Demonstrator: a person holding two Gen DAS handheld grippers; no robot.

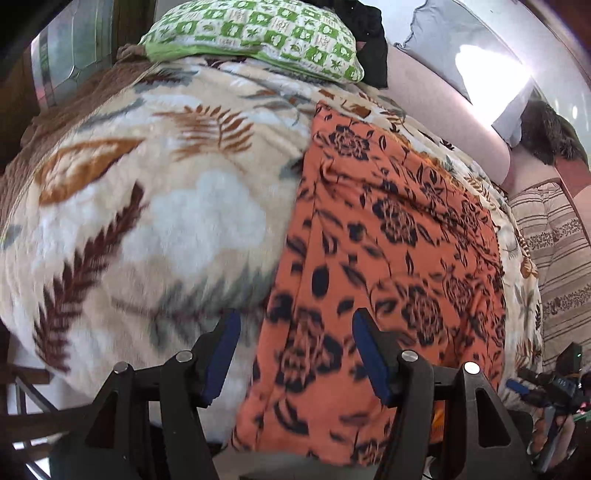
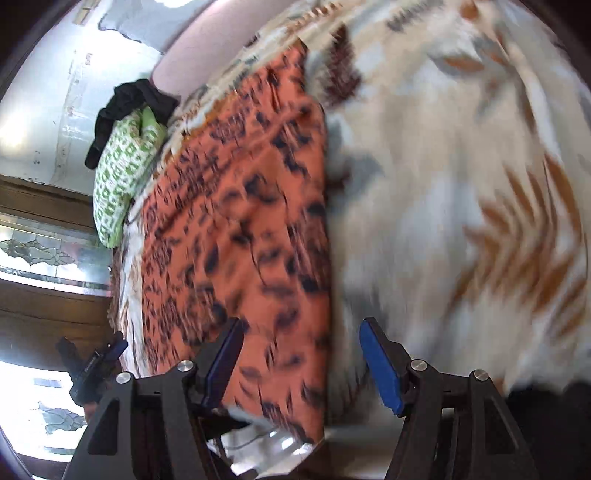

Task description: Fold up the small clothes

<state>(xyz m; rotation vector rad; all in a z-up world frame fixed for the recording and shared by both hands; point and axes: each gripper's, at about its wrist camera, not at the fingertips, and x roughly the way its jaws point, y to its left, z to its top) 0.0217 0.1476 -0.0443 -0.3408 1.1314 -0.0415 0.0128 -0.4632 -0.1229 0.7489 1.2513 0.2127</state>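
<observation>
Left gripper (image 1: pixel 295 350), black two-finger frame with blue pads: jaws stand apart, nothing between them. It hangs over the near end of the orange cloth with a dark navy flower print (image 1: pixel 388 258), roughly above the cloth's left edge, where the cloth meets the cream plush blanket with brown fern and pale blue leaf patterns (image 1: pixel 166 203).

Right gripper (image 2: pixel 301 354), same build: jaws also apart, nothing clamped. Its left pad sits over the orange cloth (image 2: pixel 240 221), its right pad over the blanket (image 2: pixel 461 184); the cloth's long straight edge runs up between the two. Right wrist view is heavily motion-blurred, so print detail is unreadable there.

Orange cloth lies flat on the blanket as a long rectangular panel, edges fairly straight, with a few lengthwise creases visible in the left wrist view. Whether it is layered cannot be told.

Other items:
- green-and-white checked pillow (image 1: pixel 258 33) at the far end of the blanket, well apart from the cloth
- black garment (image 2: pixel 125 110) bunched against the pillow (image 2: pixel 122 173)
- beige striped bedding (image 1: pixel 554 258) beyond the blanket's right edge
- each gripper shows small at the edge of the other's view
</observation>
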